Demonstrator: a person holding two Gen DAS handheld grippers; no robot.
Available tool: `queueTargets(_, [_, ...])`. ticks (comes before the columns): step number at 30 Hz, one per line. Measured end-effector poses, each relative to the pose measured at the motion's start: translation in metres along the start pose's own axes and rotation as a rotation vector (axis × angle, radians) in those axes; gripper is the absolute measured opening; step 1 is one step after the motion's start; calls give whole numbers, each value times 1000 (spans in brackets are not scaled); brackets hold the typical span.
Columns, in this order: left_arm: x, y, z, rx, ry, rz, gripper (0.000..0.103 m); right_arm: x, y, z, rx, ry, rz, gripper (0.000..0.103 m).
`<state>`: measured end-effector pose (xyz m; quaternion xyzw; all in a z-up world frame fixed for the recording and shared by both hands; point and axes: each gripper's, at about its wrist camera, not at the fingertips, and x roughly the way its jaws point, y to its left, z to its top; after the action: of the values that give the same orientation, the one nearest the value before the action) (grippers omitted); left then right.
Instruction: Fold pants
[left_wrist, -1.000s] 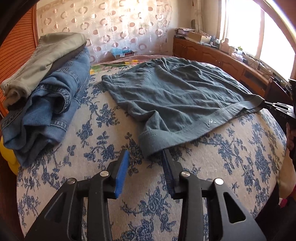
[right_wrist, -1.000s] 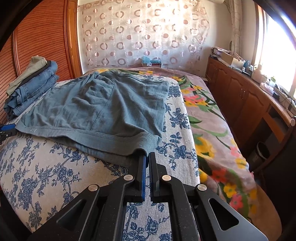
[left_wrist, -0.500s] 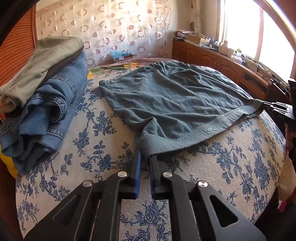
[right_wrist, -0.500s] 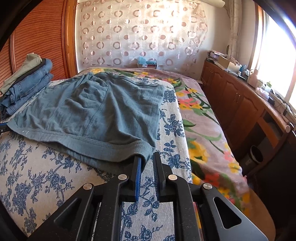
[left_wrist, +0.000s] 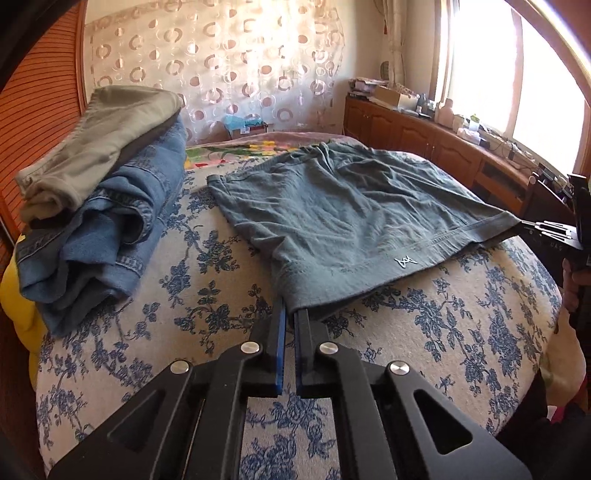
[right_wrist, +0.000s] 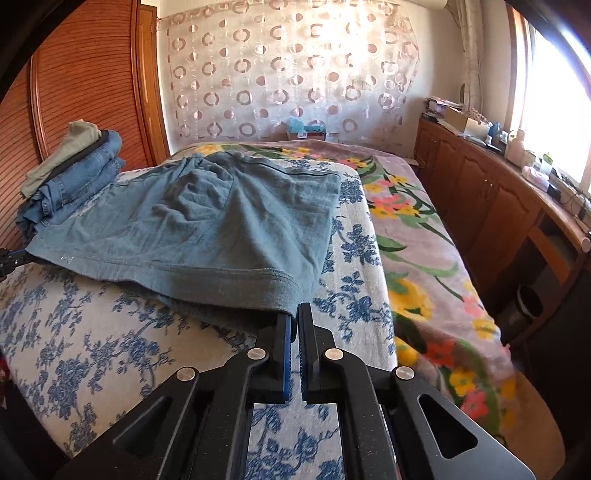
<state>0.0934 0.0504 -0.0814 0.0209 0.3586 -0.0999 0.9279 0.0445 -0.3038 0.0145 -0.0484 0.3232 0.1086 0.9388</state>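
Grey-blue pants (left_wrist: 351, 214) lie spread flat on the bed, with the hem edge nearest to me. My left gripper (left_wrist: 290, 312) is shut on the hem's left corner, which hangs slightly above the cover. At the far right of the left wrist view, my right gripper (left_wrist: 524, 223) pinches the hem's other corner. In the right wrist view the right gripper (right_wrist: 293, 314) is shut on that corner of the pants (right_wrist: 221, 221). The left gripper (right_wrist: 22, 254) shows at that view's left edge, on the far end of the hem.
A stack of folded jeans and khaki clothes (left_wrist: 99, 206) sits left of the pants by the wooden wardrobe (right_wrist: 85, 92). The blue-flowered bed cover (left_wrist: 443, 332) lies under everything, with a bright floral blanket (right_wrist: 424, 240) to the right. Wooden cabinets (right_wrist: 498, 199) line the window wall.
My left gripper went from open around the hem corner to shut on it and rose a little. The right gripper loosened briefly, then shut on its corner again.
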Motion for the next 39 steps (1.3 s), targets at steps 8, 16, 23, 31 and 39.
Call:
queueTargets(8, [-21,13,-10,-39,-29,13,5,-23,7,-17,-1,-10,52,3])
queueTargets(16, [-30,22,-25,-64,-18,7,5,-39,5,-33,16,-2,86,3])
queueTargets(23, [-39,16,-31,-63,-24,3,5,-55,3,-37,16,-11,94,3])
queueTargets(31, [-49,18,-38,-72,-20,-1,5,-61,8,-44,-15,11,89,3])
queueTargets(39, [-45,18,-39,-62,-3,2,5,-62,7,-51,-2,33,100,3])
